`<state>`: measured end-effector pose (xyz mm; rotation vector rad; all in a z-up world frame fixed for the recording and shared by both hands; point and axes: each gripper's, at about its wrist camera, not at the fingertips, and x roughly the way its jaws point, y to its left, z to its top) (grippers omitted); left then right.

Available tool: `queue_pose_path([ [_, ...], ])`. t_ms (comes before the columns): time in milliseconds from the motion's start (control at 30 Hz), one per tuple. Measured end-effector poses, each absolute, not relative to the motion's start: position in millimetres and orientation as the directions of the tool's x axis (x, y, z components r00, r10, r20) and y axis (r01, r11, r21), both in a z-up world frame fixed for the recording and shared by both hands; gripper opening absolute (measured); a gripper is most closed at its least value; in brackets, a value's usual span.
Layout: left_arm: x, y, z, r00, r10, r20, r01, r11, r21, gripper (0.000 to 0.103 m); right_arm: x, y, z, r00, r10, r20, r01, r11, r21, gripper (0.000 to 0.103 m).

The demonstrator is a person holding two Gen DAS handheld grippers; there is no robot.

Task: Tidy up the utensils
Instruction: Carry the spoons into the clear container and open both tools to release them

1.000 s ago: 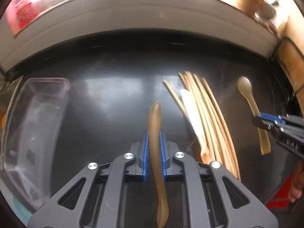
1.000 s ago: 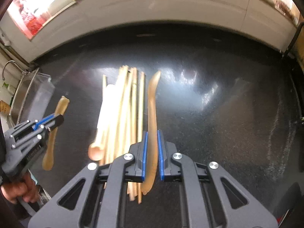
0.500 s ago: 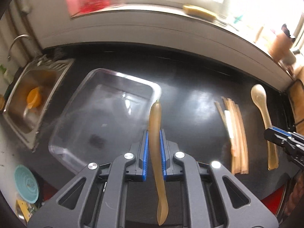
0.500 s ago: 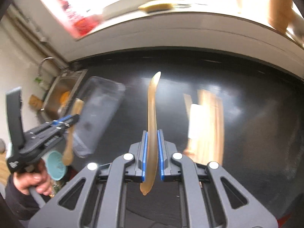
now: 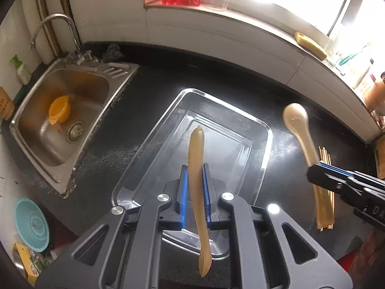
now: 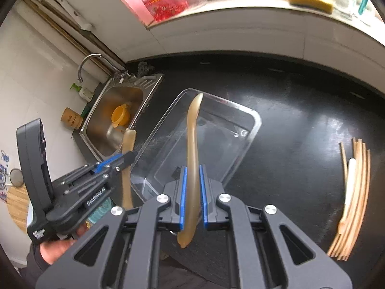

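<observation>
left gripper (image 5: 195, 187), jaws closed on the handle of a tan spoon (image 5: 197, 168), held above the clear plastic tray (image 5: 262, 159) on the black counter (image 5: 149, 91). right gripper (image 6: 192, 190), jaws likewise closed on a second tan spoon (image 6: 193, 144), also over the tray, bowl end pointing away. bundle of wooden chopsticks (image 6: 353, 192) lying on the counter well right of the tray; steel sink (image 5: 101, 110) with an orange cup (image 5: 59, 112) to its left.
</observation>
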<state>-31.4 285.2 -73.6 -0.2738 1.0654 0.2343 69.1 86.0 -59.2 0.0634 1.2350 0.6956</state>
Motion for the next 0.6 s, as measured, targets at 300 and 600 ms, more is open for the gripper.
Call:
queue_pose_path([
  [300,-8,300,-108,0.427,0.038,-0.904,-0.303,0.947,-0.103,0.011,84,117,-94,0.145,0.451,-0.881,-0.447,0.824,0.348,0.011],
  [600,8,305,-133,0.394,0.014,-0.919,-0.296,0.949,-0.112,0.011,102,140,-119,0.116,0.427,-0.897,-0.436,0.833,0.340,0.011],
])
